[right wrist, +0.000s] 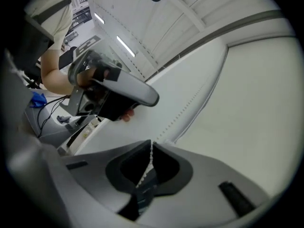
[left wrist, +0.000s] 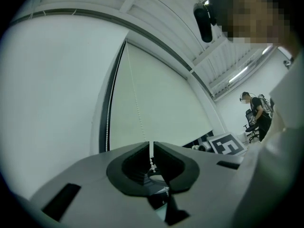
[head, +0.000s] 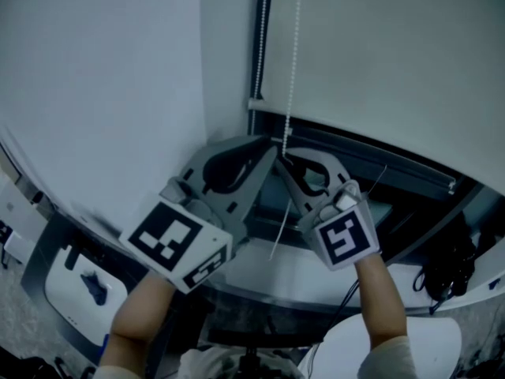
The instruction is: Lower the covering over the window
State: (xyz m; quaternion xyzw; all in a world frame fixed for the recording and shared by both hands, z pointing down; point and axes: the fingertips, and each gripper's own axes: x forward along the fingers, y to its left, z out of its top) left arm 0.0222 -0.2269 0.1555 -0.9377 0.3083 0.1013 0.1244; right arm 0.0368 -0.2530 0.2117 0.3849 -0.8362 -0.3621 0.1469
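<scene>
Up close in the head view, we see the left gripper (head: 271,152) and the right gripper (head: 286,158) meeting tip to tip at the centre of the frame, just under the near end of the blind's bar (head: 355,144). The blind (head: 379,61) fills the upper right. Its bar slants from the centre down toward the right edge, and beneath it a dark strip of window (head: 394,192) lies uncovered. A pale wall (head: 102,69) takes up the upper left.

The white chain (head: 293,61) hangs from the top edge in front of the blind and runs straight down to the two tips. We see a second strand of it beside the dark frame just to the left.

In the left gripper view, the jaws are pressed together on the chain, with beads showing in the slit between the pads and the strand rising up the middle of the frame across the blind. The right gripper's marker cube sits at lower right, and a person (left wrist: 259,113) stands far off by the right edge.

In the right gripper view, those jaws are likewise clamped on the chain, which climbs toward the upper right. The left gripper shows at upper left.
</scene>
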